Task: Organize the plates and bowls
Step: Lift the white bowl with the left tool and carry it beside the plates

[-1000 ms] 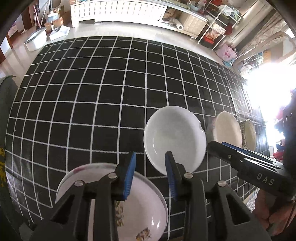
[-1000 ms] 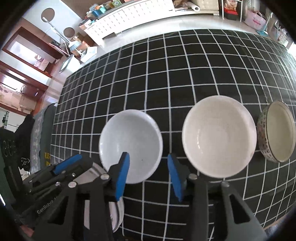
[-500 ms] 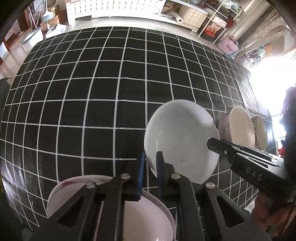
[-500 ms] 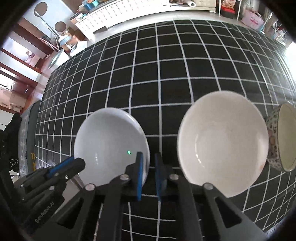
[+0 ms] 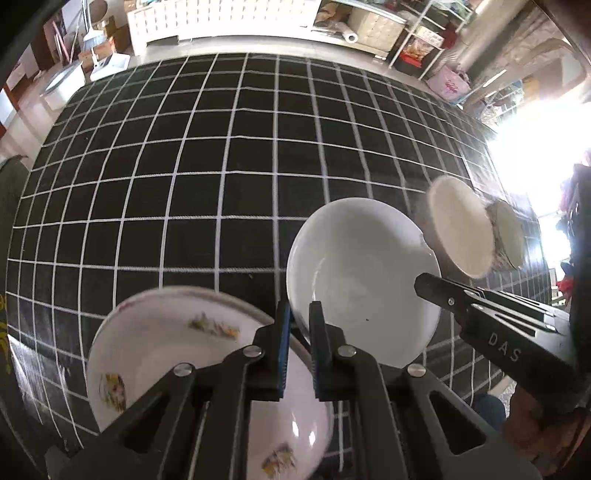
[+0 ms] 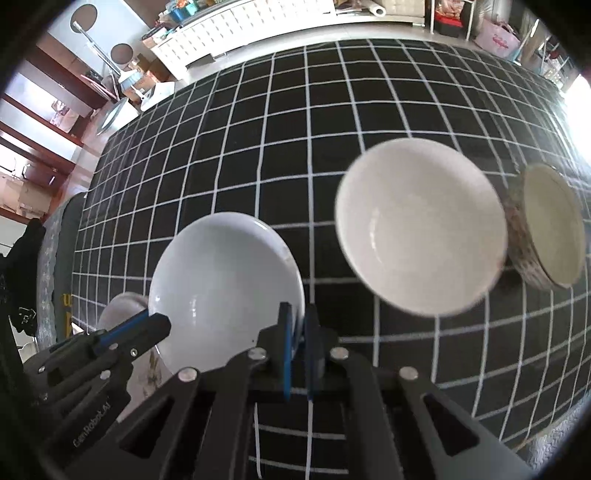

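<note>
A plain white plate (image 5: 362, 280) sits between both grippers over the black checked tablecloth (image 5: 207, 177). My left gripper (image 5: 297, 321) is shut on its near left rim. My right gripper (image 6: 299, 317) is shut on the near right rim of the same white plate (image 6: 221, 284). Each gripper shows in the other's view: the right gripper (image 5: 421, 284) and the left gripper (image 6: 159, 323). A flowered plate (image 5: 177, 354) lies just left of the white one and partly under my left fingers. A cream bowl (image 6: 417, 229) and a patterned bowl (image 6: 550, 225) stand to the right.
The cream bowl (image 5: 458, 229) and patterned bowl (image 5: 506, 236) touch each other near the table's right edge. Beyond the dishes the tablecloth stretches bare to the far edge. White cabinets (image 6: 240, 33) and shelves stand on the floor behind the table.
Both grippers went from open to shut on the white plate's rim. Both views have shifted, and the white plate now sits closer to the flowered plate.
</note>
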Available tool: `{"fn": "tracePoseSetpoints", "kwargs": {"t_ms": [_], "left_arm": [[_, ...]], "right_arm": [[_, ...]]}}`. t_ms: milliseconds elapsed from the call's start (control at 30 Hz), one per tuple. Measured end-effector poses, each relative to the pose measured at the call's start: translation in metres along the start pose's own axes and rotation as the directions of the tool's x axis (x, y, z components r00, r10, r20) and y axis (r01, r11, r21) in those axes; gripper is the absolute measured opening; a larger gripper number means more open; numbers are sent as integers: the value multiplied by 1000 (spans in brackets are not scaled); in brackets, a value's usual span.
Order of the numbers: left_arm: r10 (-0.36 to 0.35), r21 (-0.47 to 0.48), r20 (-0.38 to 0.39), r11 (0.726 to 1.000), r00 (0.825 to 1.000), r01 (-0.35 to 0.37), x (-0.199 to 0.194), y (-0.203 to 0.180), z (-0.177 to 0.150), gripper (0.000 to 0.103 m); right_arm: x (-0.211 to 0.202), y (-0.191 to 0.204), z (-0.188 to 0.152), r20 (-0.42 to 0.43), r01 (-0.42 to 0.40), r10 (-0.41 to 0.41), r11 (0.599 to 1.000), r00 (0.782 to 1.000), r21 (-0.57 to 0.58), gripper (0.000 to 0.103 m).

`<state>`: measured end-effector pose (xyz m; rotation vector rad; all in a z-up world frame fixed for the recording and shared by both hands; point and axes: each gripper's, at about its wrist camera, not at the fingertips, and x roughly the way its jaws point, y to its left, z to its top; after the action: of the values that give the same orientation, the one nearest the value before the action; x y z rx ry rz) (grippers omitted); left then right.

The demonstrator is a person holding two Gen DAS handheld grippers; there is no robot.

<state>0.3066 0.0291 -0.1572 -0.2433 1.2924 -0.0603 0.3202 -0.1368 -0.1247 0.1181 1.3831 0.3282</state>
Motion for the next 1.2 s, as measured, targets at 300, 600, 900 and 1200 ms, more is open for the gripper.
{"fn": "tracePoseSetpoints", "kwargs": {"t_ms": [300, 600, 900, 1200], "left_arm": [[-21, 27, 35, 999, 999, 20, -29, -26, -33, 8], [-18, 43, 45, 999, 999, 16, -32, -46, -63, 8], [-1, 38, -1, 999, 1000, 1, -12, -49, -90, 8], [20, 52, -22, 998, 1000, -19, 7, -60, -90, 8]], "right_arm": [[-39, -9, -38, 33, 10, -11, 1000, 999, 13, 8], [-44, -4, -64, 42, 28, -28, 1000, 999, 10, 8], [-29, -10, -79, 10, 57, -57, 998, 998, 10, 8], [-10, -21, -79, -14, 61, -60, 998, 998, 30, 8]]}}
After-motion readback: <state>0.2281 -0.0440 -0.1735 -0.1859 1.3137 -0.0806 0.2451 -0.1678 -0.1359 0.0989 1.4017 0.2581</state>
